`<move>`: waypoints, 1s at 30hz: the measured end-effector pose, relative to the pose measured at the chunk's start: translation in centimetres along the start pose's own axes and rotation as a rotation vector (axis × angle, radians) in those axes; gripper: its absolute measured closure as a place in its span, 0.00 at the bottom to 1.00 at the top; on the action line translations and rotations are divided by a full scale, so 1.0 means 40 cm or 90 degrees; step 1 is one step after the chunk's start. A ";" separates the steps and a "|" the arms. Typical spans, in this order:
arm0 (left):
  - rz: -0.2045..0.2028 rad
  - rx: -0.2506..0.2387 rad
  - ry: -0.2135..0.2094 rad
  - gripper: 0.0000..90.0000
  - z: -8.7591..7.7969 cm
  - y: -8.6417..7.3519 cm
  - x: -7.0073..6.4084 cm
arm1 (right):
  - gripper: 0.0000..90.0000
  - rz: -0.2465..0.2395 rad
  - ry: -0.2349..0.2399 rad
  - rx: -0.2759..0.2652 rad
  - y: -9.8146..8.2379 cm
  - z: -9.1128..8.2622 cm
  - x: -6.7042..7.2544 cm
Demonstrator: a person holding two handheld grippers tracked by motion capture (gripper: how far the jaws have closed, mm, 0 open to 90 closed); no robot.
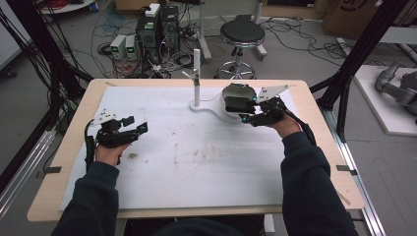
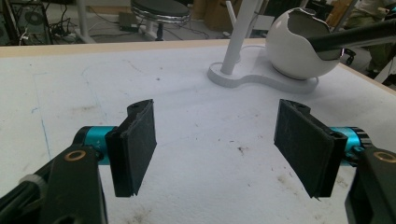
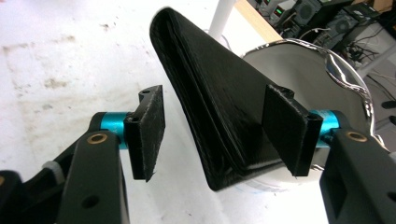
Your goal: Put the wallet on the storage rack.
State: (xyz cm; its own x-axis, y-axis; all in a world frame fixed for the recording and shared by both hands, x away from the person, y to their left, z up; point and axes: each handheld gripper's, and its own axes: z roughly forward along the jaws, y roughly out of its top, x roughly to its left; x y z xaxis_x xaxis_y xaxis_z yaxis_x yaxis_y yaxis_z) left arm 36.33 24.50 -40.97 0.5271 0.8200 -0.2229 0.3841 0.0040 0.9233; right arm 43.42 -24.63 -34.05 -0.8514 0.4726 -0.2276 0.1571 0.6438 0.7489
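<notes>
A white, egg-shaped bowl (image 1: 230,92) with a jagged open top sits on a white base beside an upright white post (image 1: 196,78) at the back of the mat. A black folded sheet (image 3: 210,88) leans on the bowl's rim (image 3: 303,65) and pokes out of the bowl (image 2: 292,51) in the left gripper view. My right gripper (image 3: 217,128) is open with the sheet standing between its jaws; the left pad (image 3: 149,130) is clear of it. In the high view the right gripper (image 1: 244,111) is at the bowl's front. My left gripper (image 2: 219,149) is open and holds nothing, hovering over the mat's left side (image 1: 136,124).
A stained white mat (image 1: 196,167) covers most of the wooden table (image 1: 74,147). Behind the table are a round stool (image 1: 241,34), computer boxes (image 1: 157,27) and loose cables on the floor. Black frame posts (image 1: 361,49) stand at both sides.
</notes>
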 end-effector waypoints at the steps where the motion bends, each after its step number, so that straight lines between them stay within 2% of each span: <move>1: 0.001 0.001 -0.001 0.33 0.000 0.000 0.000 | 0.44 0.007 0.006 -0.007 0.000 0.000 -0.001; 5: 0.000 -0.001 -0.001 0.33 0.000 0.000 -0.001 | 0.44 0.038 0.013 -0.055 -0.012 -0.005 -0.002; 9: 0.000 0.000 -0.001 0.33 0.001 0.000 -0.001 | 0.44 0.083 0.020 -0.057 -0.032 -0.005 -0.013; 12: 0.000 0.001 -0.001 0.33 0.001 0.000 -0.001 | 0.42 0.094 0.012 -0.050 -0.033 -0.002 -0.018; 13: 0.000 0.000 0.000 0.33 0.001 0.000 -0.001 | 0.42 0.089 0.011 -0.052 -0.032 -0.003 -0.015; 17: -0.001 0.001 0.002 0.33 0.000 0.000 0.000 | 0.39 0.092 0.014 -0.072 -0.023 -0.024 -0.004; 18: 0.000 0.000 0.001 0.33 0.000 0.000 0.000 | 0.38 0.084 0.005 -0.078 -0.021 -0.032 -0.003; 20: 0.003 -0.004 0.000 0.33 -0.001 0.001 0.000 | 0.35 0.095 -0.019 -0.082 -0.027 -0.058 0.005; 22: 0.008 -0.007 0.000 0.32 -0.002 0.002 -0.001 | 0.33 0.125 -0.037 -0.093 -0.044 -0.085 0.011; 26: 0.014 -0.019 0.001 0.24 -0.004 0.006 -0.004 | 0.27 0.181 -0.088 -0.104 -0.096 -0.133 0.023; 27: 0.022 -0.020 -0.001 0.22 -0.005 0.007 -0.004 | 0.27 0.198 -0.099 -0.108 -0.112 -0.144 0.027; 30: 0.024 -0.028 -0.006 0.20 -0.005 0.008 -0.006 | 0.24 0.224 -0.145 -0.095 -0.165 -0.171 0.049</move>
State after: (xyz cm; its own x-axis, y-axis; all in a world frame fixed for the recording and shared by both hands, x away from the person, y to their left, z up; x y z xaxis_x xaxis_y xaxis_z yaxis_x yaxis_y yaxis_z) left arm 36.18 24.44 -40.56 0.5480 0.8146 -0.1900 0.3306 -0.0023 0.9438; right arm 37.30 -32.07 -35.17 -0.6239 0.7791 -0.0620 0.3298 0.3343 0.8829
